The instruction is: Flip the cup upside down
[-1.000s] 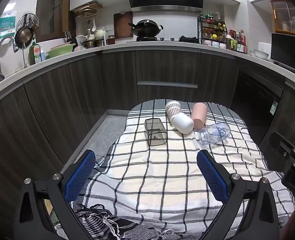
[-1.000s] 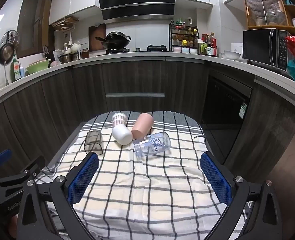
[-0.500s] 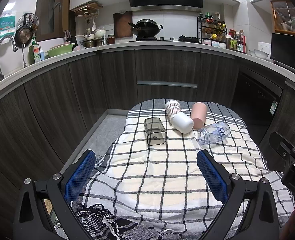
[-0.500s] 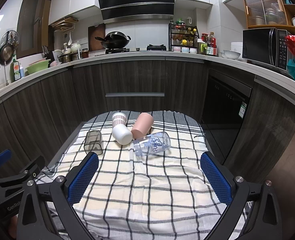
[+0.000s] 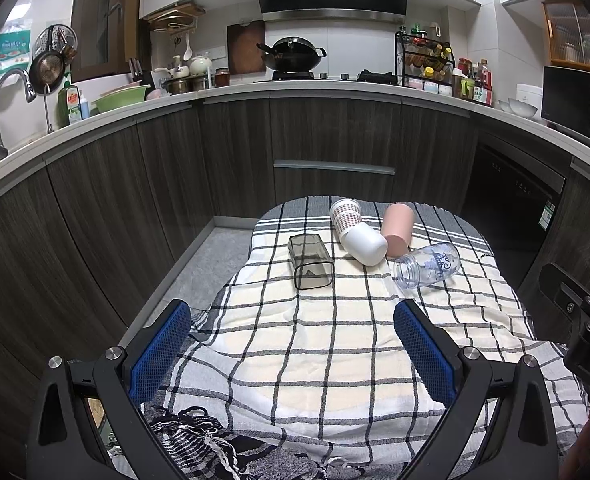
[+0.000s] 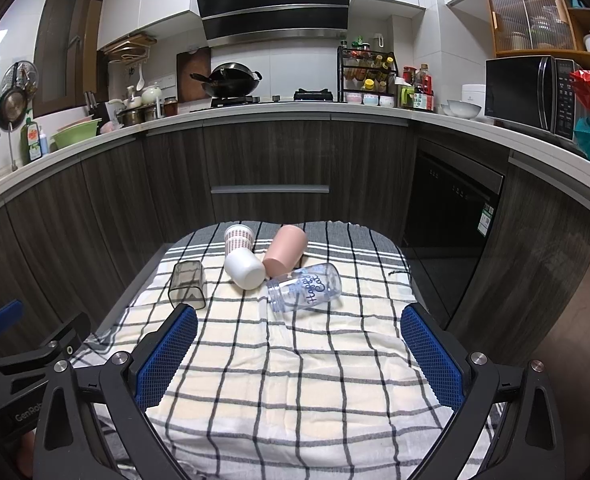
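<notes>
A: Change since earlier frame?
B: None; cups and both units stay put.
A: Gripper state?
B: Left hand-held gripper (image 5: 293, 344) and right hand-held gripper (image 6: 299, 354): spread, holding nothing.
A: Cup location?
B: Smoky square cup (image 5: 309, 261), white cup (image 5: 363, 242), pink cup (image 5: 395, 230) and clear bottle (image 5: 427, 265) lie tipped on the checked cloth (image 5: 315, 360) at the bench's far end.

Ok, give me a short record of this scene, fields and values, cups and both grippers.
surface: checked cloth
smoky square cup: on its side, mouth toward camera
white cup: on its side, against patterned cup
pink cup: lying tilted
clear bottle: on its side
left gripper: open, empty
right gripper: open, empty
flipped so far: none
</notes>
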`<state>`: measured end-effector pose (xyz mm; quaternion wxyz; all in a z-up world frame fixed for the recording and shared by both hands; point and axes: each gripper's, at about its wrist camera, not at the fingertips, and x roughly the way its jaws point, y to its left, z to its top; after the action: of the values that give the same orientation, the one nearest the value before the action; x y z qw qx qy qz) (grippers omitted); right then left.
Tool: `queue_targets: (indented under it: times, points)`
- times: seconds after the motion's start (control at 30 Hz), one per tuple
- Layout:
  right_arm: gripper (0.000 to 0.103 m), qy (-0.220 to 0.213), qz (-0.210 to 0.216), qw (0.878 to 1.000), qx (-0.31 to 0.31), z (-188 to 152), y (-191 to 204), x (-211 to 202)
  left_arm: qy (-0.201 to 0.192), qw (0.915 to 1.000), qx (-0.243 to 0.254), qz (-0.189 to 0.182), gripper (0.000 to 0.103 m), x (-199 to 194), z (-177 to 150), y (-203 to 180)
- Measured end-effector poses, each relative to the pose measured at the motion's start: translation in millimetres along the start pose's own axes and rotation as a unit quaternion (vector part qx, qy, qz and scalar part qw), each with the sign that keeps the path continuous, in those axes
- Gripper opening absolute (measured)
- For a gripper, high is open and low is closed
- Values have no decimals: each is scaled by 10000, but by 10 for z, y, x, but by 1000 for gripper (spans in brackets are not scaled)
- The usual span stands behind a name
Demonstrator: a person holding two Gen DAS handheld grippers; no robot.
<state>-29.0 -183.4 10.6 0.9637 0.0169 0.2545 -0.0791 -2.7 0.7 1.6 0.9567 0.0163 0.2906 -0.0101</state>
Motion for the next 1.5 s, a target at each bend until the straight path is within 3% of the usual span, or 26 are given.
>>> queue_targets:
  times: [1.1,1.5]
  points:
    - [102,70,13,9999,73,-77,-61,107,208,9998,-12,40,103,162,-95,6]
    - [102,37,5,10000,-49,5,32,223,408,9991,-86,93,103,395,-20,20]
